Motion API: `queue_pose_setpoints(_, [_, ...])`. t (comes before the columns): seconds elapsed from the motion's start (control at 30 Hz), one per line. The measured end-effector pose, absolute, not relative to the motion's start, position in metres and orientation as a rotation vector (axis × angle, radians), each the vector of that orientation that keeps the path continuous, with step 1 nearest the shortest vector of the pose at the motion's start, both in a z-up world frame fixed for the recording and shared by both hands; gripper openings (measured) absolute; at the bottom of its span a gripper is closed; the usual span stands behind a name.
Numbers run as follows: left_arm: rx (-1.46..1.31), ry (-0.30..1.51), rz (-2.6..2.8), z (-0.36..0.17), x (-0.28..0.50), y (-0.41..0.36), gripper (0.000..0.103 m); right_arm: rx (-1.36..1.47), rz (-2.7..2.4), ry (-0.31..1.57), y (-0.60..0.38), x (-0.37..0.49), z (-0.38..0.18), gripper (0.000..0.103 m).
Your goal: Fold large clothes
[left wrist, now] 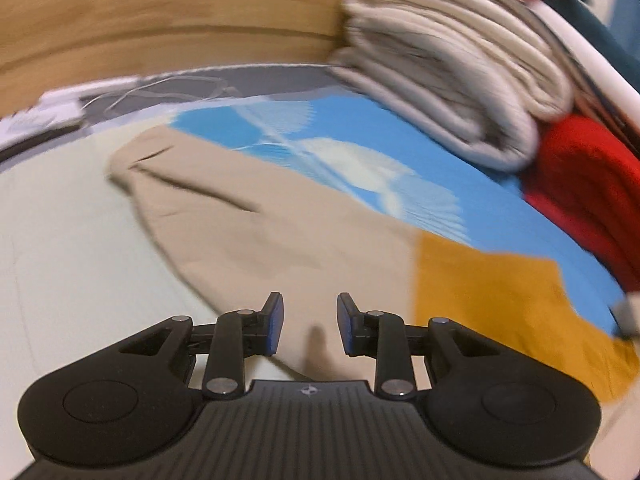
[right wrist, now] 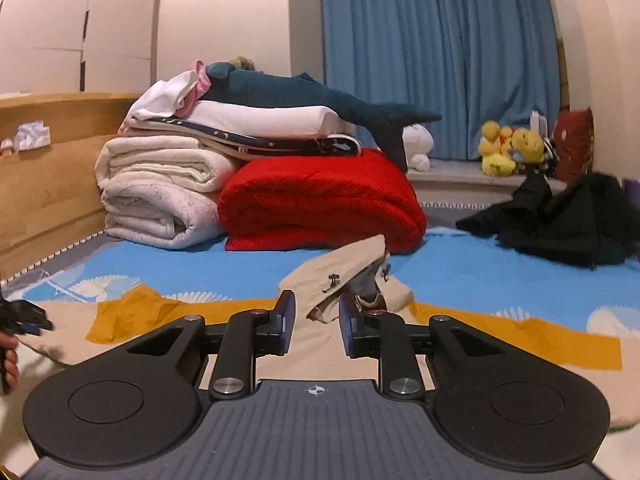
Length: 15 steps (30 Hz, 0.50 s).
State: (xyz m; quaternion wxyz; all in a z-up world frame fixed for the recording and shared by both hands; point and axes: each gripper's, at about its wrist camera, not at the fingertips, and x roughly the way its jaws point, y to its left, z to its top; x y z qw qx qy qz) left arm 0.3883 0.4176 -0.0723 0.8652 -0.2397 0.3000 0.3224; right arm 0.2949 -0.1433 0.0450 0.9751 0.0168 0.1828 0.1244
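The left tongs hang over a beige garment, their blue-padded fingers apart with only flat cloth showing below the gap; nothing is pinched there. The picture from this side is smeared with blur. The garment spreads ahead of these tongs and to their left, its far end creased into a pointed fold. To their right lies a mustard-yellow patch of the bed cover, and beyond the garment the cover turns blue with white fan shapes. Farther off, up and right, sits a rolled cream quilt with a red blanket beside it, and a wooden headboard runs across the back.

The right tongs also rest low over the beige garment. Between their fingers a raised flap of it stands up, showing a small toggle and a grey lining; the fingers stand a little apart, and whether the pads press on the cloth I cannot tell. Far to their left, at the edge, a hand is in view. Ahead lie the red blanket and the cream quilt, with folded bedding and a dark plush shark stacked on top. To the right a black garment lies crumpled, yellow plush toys sit on a ledge, and a blue curtain hangs behind.
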Motion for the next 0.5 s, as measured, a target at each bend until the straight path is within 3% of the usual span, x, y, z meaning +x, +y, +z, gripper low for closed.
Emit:
queue_pose_setpoints(0.17, [-0.609, 0.572, 0.767, -0.079, 0.373, 0.473, 0.048, 0.057, 0.245, 0.41, -0.144, 0.301, 0.041, 0.03])
queue_pose_setpoints(0.43, [-0.806, 0.503, 0.891, -0.099, 0.353, 0.532, 0.048, 0.063, 0.232, 0.508, -0.137, 0.315, 0.023, 0.03])
queue_pose_setpoints(0.5, [-0.817, 0.478, 0.89, -0.1, 0.35, 0.539, 0.048, 0.065, 0.238, 0.526, -0.135, 0.318, 0.021, 0.022])
